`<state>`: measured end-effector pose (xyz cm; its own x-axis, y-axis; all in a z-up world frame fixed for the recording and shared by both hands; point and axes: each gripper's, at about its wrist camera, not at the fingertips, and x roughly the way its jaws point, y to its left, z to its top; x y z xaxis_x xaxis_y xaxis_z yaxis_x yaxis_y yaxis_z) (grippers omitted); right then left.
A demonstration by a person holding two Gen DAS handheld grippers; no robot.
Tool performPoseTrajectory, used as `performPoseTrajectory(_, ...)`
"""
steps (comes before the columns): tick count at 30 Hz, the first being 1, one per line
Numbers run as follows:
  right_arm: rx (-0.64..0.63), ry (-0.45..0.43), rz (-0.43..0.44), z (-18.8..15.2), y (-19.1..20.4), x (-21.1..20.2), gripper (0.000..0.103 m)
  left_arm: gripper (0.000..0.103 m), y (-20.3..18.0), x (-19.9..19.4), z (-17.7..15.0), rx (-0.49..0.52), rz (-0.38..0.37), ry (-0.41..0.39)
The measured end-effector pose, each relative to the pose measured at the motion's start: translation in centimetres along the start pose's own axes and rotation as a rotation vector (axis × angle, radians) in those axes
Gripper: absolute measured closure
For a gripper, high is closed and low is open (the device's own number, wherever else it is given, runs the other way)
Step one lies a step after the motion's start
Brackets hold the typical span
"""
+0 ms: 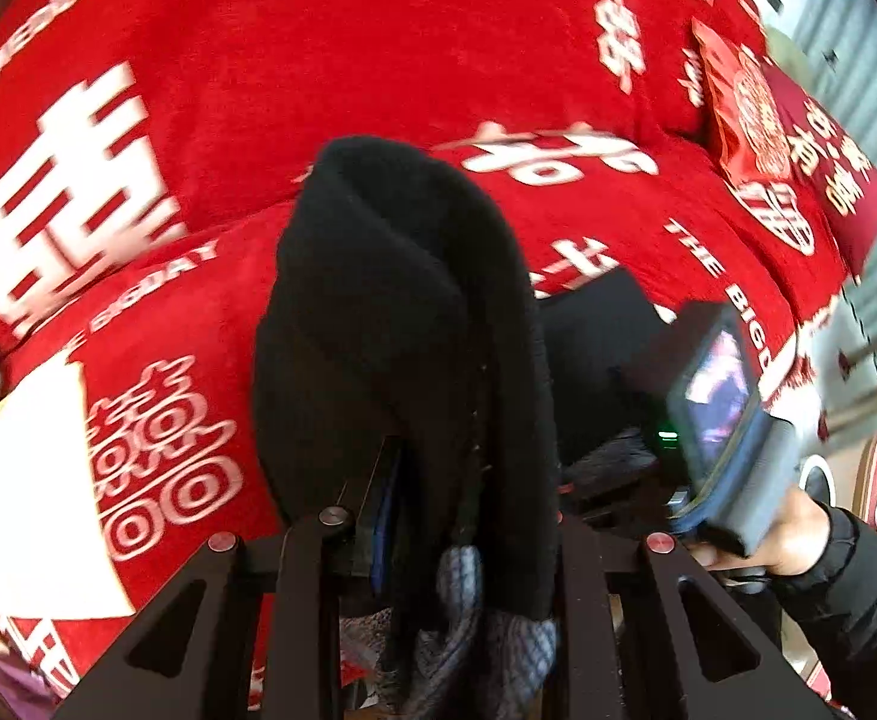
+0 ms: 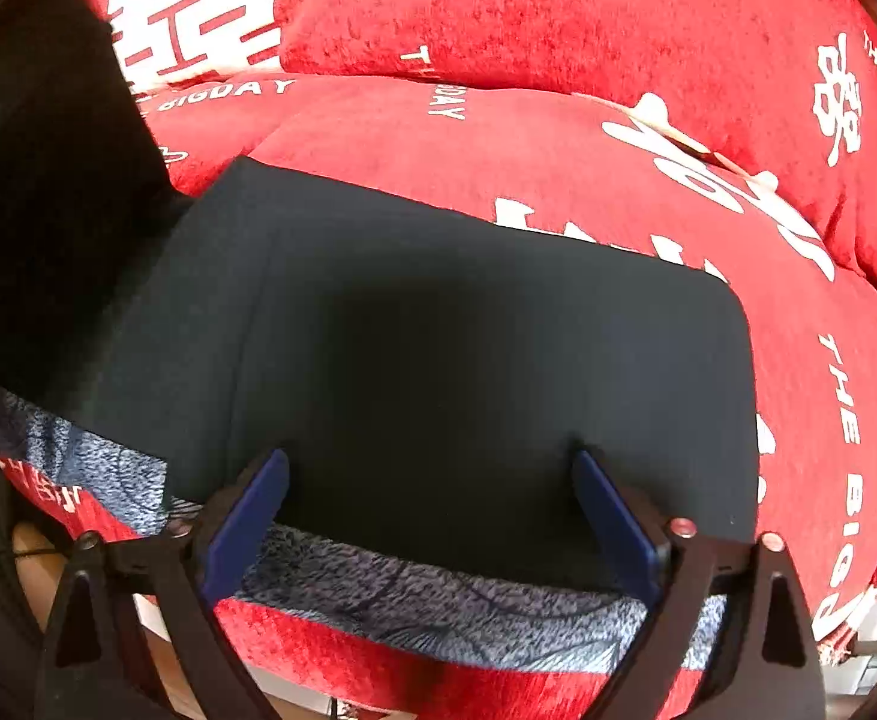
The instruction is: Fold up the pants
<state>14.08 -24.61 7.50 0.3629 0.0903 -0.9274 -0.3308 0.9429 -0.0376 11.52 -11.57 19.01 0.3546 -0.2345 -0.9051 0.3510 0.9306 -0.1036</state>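
Pants [image 2: 438,360]: dark, fleecy grey-blue lining showing along the near edge; a folded portion lies flat on the red blanket [image 2: 558,138], with another part raised in the left gripper. Left gripper [image 1: 432,480]: jaws closed on a thick bunch of the black pants fabric, which stands up in front of the camera and hides the fingertips; lining hangs below between the arms. Right gripper [image 2: 429,510]: jaws spread wide, blue pads [image 2: 246,516] resting over the near edge of the flat fabric, nothing held between them. Red blanket: plush, white characters and "THE BIG DAY" lettering, covering the bed. Red pillows [image 1: 798,144]: at the far right of the left wrist view.
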Motion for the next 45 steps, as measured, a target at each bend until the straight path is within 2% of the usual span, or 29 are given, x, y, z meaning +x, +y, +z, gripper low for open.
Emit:
performPoseTrajectory(3, 0.014, 0.001, 0.028, 0.9, -0.5, 0.7, 0.0, 0.077, -2.7, 1.4, 0.6, 0.032, -0.01, 0.032)
performPoseTrajectory(6, 0.046, 0.004, -0.028, 0.8, -1.6, -0.5, 0.0, 0.077, -5.1, 2.7, 1.0, 0.056, -0.009, 0.064)
performPoseTrajectory(10, 0.134, 0.004, -0.016, -1.0, -5.3, -2.1, 0.0, 0.077, -7.9, 3.5, 1.1, 0.106, -0.016, 0.085)
performPoseTrajectory(11, 0.156, 0.002, -0.007, -1.6, -6.3, -2.5, 0.0, 0.081, -8.6, 3.7, 1.4, 0.117, -0.016, 0.089)
performPoseTrajectory(12, 0.174, -0.002, 0.002, -2.2, -7.4, -2.9, 0.0, 0.082, -9.2, 3.6, 1.8, 0.124, -0.017, 0.09)
performPoseTrajectory(13, 0.197, -0.012, 0.004, -2.9, -8.5, -3.7, 0.0, 0.088, -9.6, 3.3, 2.4, 0.125, -0.038, 0.083)
performPoseTrajectory(17, 0.246, -0.06, -0.003, -4.2, -11.3, -6.0, 0.0, 0.088, -11.4, 3.3, 5.0, 0.132, -0.01, 0.079)
performPoseTrajectory(21, 0.283, -0.072, 0.016, -5.1, -13.0, -6.4, 0.0, 0.088, -12.6, 6.2, 7.1, 0.113, -0.04, 0.137)
performPoseTrajectory(25, 0.281, -0.042, 0.022, -6.3, -12.8, -5.0, 0.0, 0.087, -15.2, 10.3, 7.1, 0.164, -0.025, 0.191)
performPoseTrajectory(27, 0.289, -0.027, 0.028, -7.1, -12.9, -4.5, 0.0, 0.069, -15.4, 13.8, 6.8, 0.143, -0.032, 0.283)
performPoseTrajectory(28, 0.294, -0.02, 0.033, -7.5, -12.9, -4.3, 0.0, 0.052, -15.2, 14.9, 6.7, 0.12, -0.05, 0.32)
performPoseTrajectory(29, 0.299, -0.017, 0.039, -7.9, -13.0, -4.3, 0.0, 0.047, -14.8, 15.8, 6.5, 0.084, -0.079, 0.331)
performPoseTrajectory(32, 0.312, -0.031, 0.067, -8.9, -13.2, -5.1, 0.0, 0.047, -14.6, 15.0, 6.3, 0.063, -0.103, 0.299)
performPoseTrajectory(35, 0.316, -0.044, 0.109, -9.2, -13.4, -5.5, 0.0, 0.047, -14.6, 12.7, 6.5, 0.089, -0.081, 0.261)
performPoseTrajectory(38, 0.328, -0.064, 0.16, -9.6, -13.5, -6.2, 0.0, 0.046, -14.1, 9.3, 7.2, 0.088, -0.148, 0.195)
performPoseTrajectory(39, 0.33, -0.075, 0.181, -9.7, -13.5, -6.5, 0.0, 0.041, -13.7, 8.2, 7.3, 0.089, -0.175, 0.176)
performPoseTrajectory(40, 0.329, -0.089, 0.216, -9.8, -13.4, -6.8, 0.0, 0.019, -12.9, 6.9, 7.2, 0.084, -0.189, 0.143)
performPoseTrajectory(41, 0.327, -0.097, 0.239, -9.9, -13.2, -7.0, 0.0, 0.003, -11.9, 5.8, 7.0, 0.07, -0.179, 0.099)
performPoseTrajectory(42, 0.32, -0.102, 0.25, -10.0, -13.1, -7.1, 0.0, 0.002, -10.5, 4.7, 6.4, 0.05, -0.134, 0.039)
performPoseTrajectory(43, 0.311, -0.107, 0.249, -10.0, -12.9, -7.3, 0.0, 0.002, -9.7, 4.4, 6.1, 0.043, -0.097, 0.018)
performPoseTrajectory(45, 0.298, -0.122, 0.242, -9.9, -12.8, -7.8, 0.0, 0.002, -7.6, 4.7, 4.7, 0.019, -0.039, 0.028)
